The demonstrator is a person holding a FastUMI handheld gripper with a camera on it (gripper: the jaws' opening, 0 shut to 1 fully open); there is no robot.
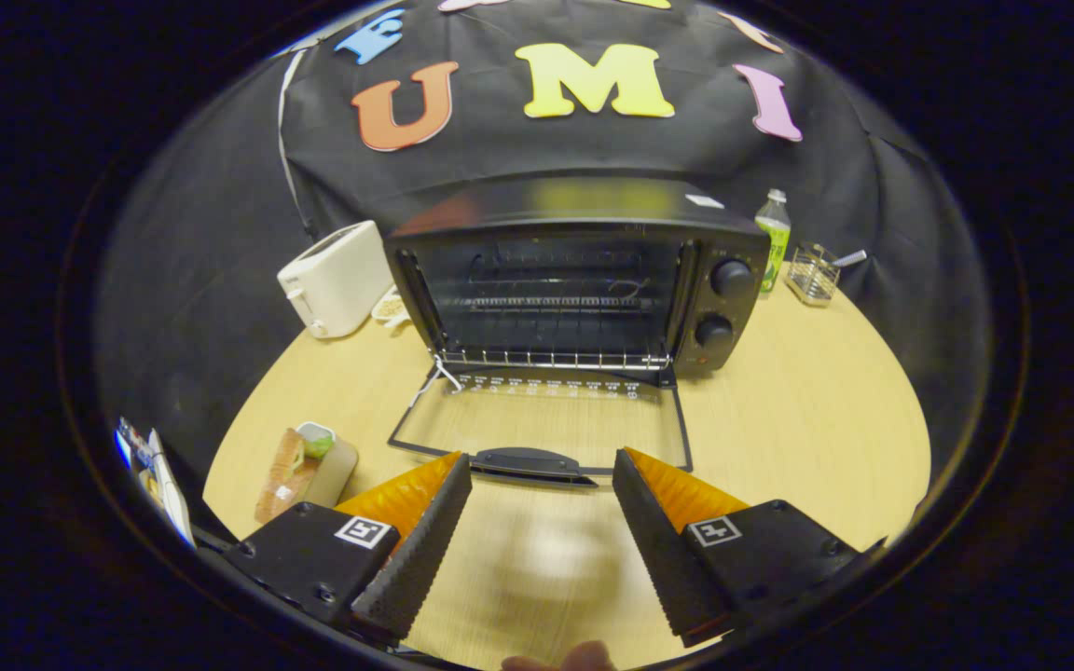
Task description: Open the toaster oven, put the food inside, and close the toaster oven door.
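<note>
Food (299,471) lies left of wide, empty jaws; toaster oven (584,280) open ahead.

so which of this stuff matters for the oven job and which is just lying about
For the job:
black toaster oven, glass door lying open
sandwich on wooden board
gripper, open, just short of the door handle

Lying about:
white slot toaster
green bottle
wire rack

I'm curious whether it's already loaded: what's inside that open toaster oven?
Inside the toaster oven sits a bare wire rack; no food is visible. The dim back is hard to judge. The gripper is open, just behind the dropped door.
</note>
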